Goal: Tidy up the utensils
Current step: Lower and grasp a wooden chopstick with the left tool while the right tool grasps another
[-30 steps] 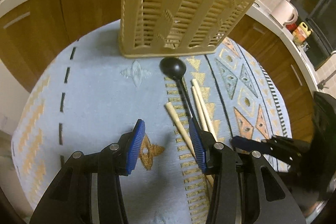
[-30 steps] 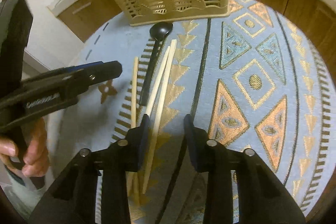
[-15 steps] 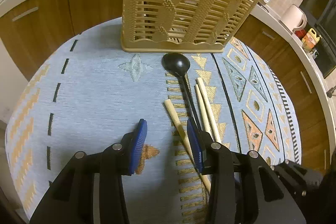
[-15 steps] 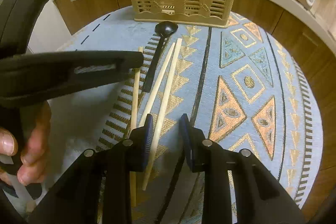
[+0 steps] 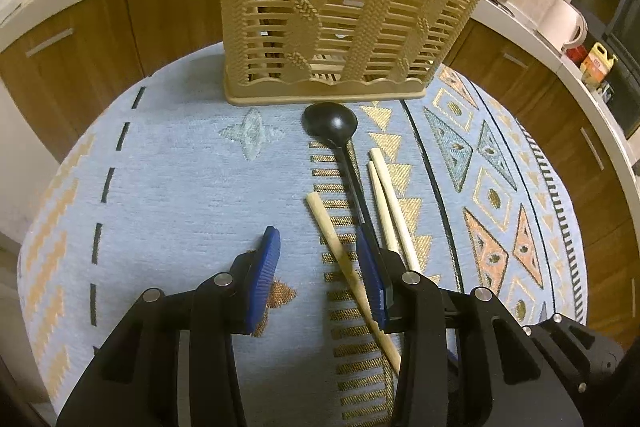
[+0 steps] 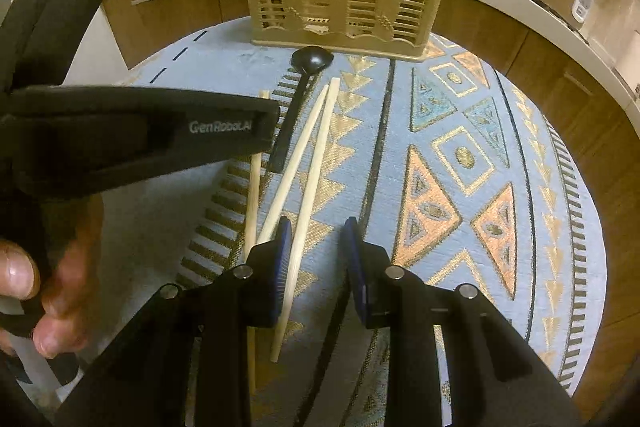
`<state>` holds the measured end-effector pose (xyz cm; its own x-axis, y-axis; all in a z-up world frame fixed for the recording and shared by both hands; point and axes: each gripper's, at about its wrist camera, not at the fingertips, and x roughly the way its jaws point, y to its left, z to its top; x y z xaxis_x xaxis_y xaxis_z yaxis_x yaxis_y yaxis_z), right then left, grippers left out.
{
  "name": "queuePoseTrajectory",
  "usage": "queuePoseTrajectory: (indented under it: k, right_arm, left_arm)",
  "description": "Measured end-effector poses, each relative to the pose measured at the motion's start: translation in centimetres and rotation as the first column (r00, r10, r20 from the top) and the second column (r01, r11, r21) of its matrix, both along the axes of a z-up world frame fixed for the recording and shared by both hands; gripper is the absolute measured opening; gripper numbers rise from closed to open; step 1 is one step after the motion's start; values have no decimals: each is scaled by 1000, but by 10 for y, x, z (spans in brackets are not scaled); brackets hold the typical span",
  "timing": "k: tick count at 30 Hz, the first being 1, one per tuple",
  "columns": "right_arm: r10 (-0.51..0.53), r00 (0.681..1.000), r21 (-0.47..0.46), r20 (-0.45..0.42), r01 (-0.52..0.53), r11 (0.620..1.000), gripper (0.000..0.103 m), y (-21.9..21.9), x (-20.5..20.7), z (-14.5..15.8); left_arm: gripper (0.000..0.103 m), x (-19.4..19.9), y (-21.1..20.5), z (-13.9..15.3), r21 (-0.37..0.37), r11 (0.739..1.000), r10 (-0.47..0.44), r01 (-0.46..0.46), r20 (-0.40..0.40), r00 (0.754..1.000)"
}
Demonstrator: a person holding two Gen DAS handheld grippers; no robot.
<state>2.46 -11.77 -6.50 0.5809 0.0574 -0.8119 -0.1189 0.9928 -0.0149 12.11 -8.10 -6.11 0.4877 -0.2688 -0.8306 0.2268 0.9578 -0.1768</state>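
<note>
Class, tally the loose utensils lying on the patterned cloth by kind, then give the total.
Black ladle: 1
Pale wooden sticks: 3
Total: 4

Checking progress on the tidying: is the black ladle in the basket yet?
Out. The black ladle lies flat on the cloth, its bowl just before the basket.

black ladle point(image 5: 330, 121), tan slatted basket point(image 5: 340, 11), blue geometric cloth point(image 5: 180, 187)

The black spoon's point(image 5: 330, 123) handle end (and one chopstick's point(image 5: 348, 271)) hides behind the left tongs point(image 5: 320, 271).
</note>
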Motion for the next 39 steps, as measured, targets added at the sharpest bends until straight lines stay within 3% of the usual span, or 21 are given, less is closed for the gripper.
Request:
queuePoseTrajectory:
  k: [3, 6, 9, 12, 14, 18, 23, 30, 32, 37, 39]
  right_arm:
    - [-29, 999, -17, 14, 29, 999, 4, -10, -7, -1]
    - [-65, 998, -9, 12, 65, 998, 4, -25, -10, -2]
    - [-99, 995, 14, 6, 99, 995, 4, -41, -14, 0]
    - [-112, 994, 53, -9, 112, 992, 5, -51, -16, 1]
    - [-117, 993, 55, -10, 117, 992, 4, -53, -19, 3]
    - [-130, 991, 88, -28, 132, 987, 5, -63, -22, 6]
    - [-149, 987, 128, -62, 156, 979, 5, -80, -20, 8]
    - [-73, 983, 208, -167, 108, 972, 6, -89, -6, 5]
    - [-47, 978, 245, -205, 98, 965, 10, -97, 5, 7]
    - [-6, 974, 250, -228, 64, 966, 42, -102, 37, 21]
    - [1, 975, 224, -222, 50, 973, 44, -101, 55, 26]
  left_arm:
    - [37, 0, 1, 1, -2, 1000, -2, 2, -3, 1000]
    - [37, -1, -1, 1, 20, 1000, 0, 0, 2, 1000]
    - [37, -4, -11, 0, 100, 995, -9, 6, 24, 1000]
    - [26, -6, -25, -2, 206, 979, -22, 9, 59, 998]
    - [12, -7, -28, -1, 225, 974, -32, 16, 66, 997]
    - [4, -5, -18, 0, 198, 978, -73, 62, 49, 996]
    - [4, -8, 6, 2, 167, 976, -146, 140, 26, 989]
    - [5, 1, 38, 5, 19, 986, -164, 166, -62, 984]
    - [5, 6, 41, 6, -5, 981, -196, 196, -102, 975]
    - [11, 13, 45, 11, -26, 964, -266, 266, -182, 947]
    - [11, 13, 43, 12, -19, 958, -284, 287, -210, 935]
